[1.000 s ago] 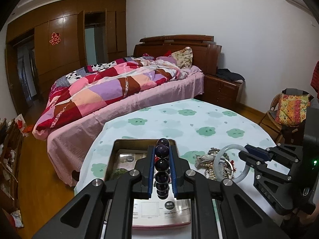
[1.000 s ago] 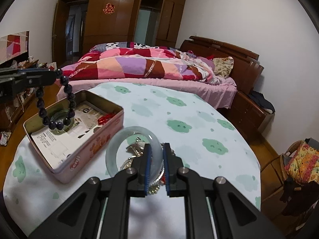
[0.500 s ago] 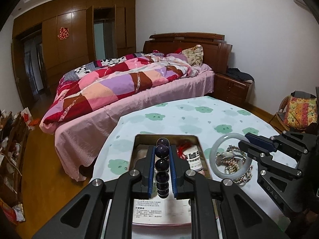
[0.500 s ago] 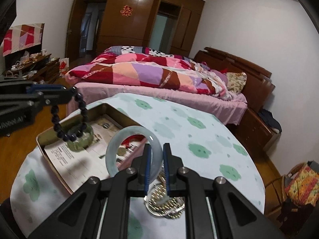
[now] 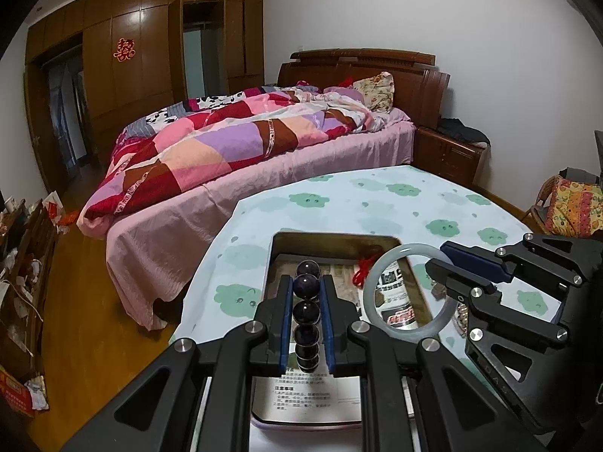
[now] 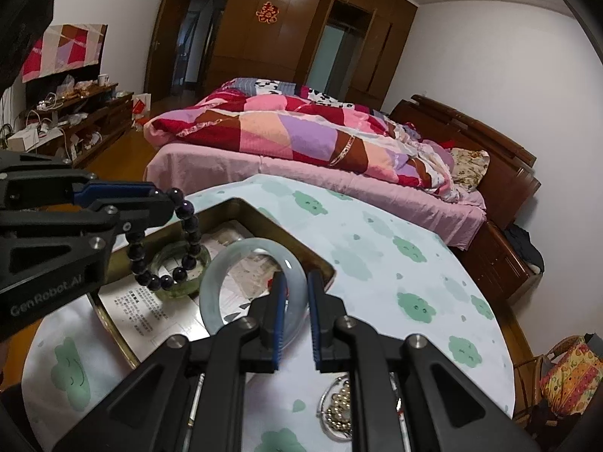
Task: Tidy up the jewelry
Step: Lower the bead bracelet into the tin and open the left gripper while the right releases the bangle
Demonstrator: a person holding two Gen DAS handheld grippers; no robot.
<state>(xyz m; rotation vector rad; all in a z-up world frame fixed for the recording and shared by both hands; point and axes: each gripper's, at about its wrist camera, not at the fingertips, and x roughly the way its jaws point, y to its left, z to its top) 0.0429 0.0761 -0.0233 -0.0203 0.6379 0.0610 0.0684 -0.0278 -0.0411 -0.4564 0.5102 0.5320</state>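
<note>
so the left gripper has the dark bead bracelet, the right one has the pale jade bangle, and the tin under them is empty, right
Not quite: the tin is not empty. The right wrist view shows a green bangle and printed papers in it. The left gripper does hold the dark bead bracelet, and the right gripper the pale jade bangle.

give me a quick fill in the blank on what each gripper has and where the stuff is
1. The left gripper is shut on a bracelet of dark ____.
2. The right gripper holds a pale ____.
3. Both pieces hang over the open ____.
4. A green bangle lies in the tin, under the hanging ____.

Missing words: beads; bangle; tin; beads
</note>
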